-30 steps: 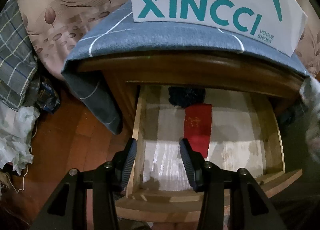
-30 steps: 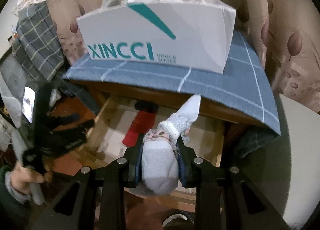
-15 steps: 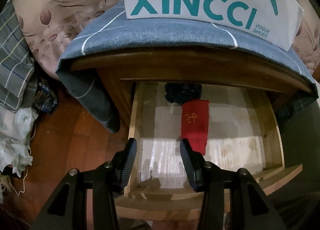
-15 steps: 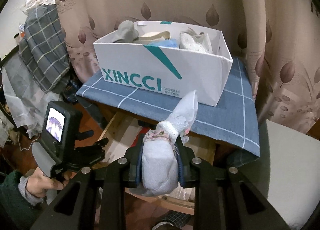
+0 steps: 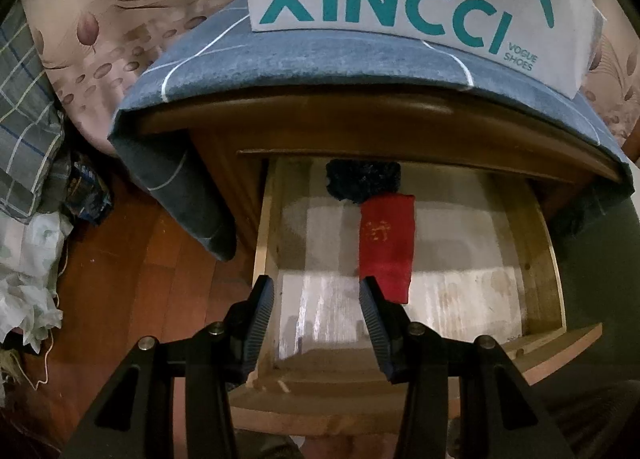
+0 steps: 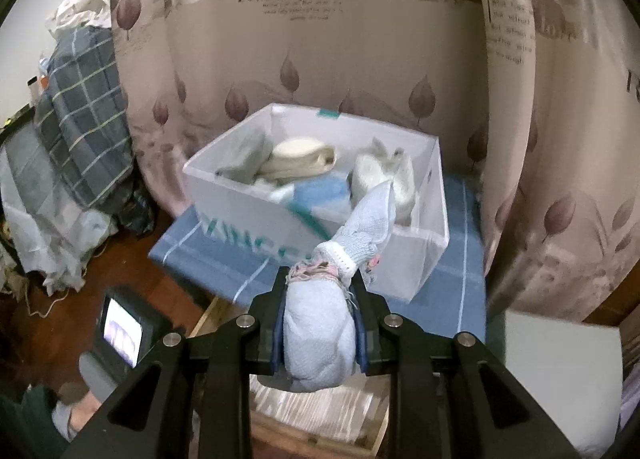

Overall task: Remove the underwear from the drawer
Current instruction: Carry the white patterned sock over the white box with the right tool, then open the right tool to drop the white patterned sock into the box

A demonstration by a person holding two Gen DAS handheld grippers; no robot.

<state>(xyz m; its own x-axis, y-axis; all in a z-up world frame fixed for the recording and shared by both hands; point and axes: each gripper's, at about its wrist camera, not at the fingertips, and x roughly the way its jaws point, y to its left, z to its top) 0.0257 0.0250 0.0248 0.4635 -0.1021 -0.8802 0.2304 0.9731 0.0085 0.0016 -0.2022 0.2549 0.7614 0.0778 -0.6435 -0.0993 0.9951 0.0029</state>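
A pale blue knitted garment (image 6: 320, 339) sits clamped between the right tongs (image 6: 319, 323) at lower centre, in front of a white box (image 6: 420, 255) of folded clothes. The left tongs (image 5: 316, 323) stand half apart, holding nothing, over the open drawer (image 5: 536, 259), where a red garment (image 5: 386, 243) and a dark one (image 5: 362, 179) lie at centre. The box reads "XINCCI VOGUE SHOES".

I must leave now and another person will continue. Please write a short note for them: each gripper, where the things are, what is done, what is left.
Right gripper: shut on a pale blue knit piece, held above the open drawer, in front of the white box.
Left gripper: open, empty, over the drawer's front left corner.
Done: several pieces lie in the box.
Left: red piece and dark piece in the drawer.
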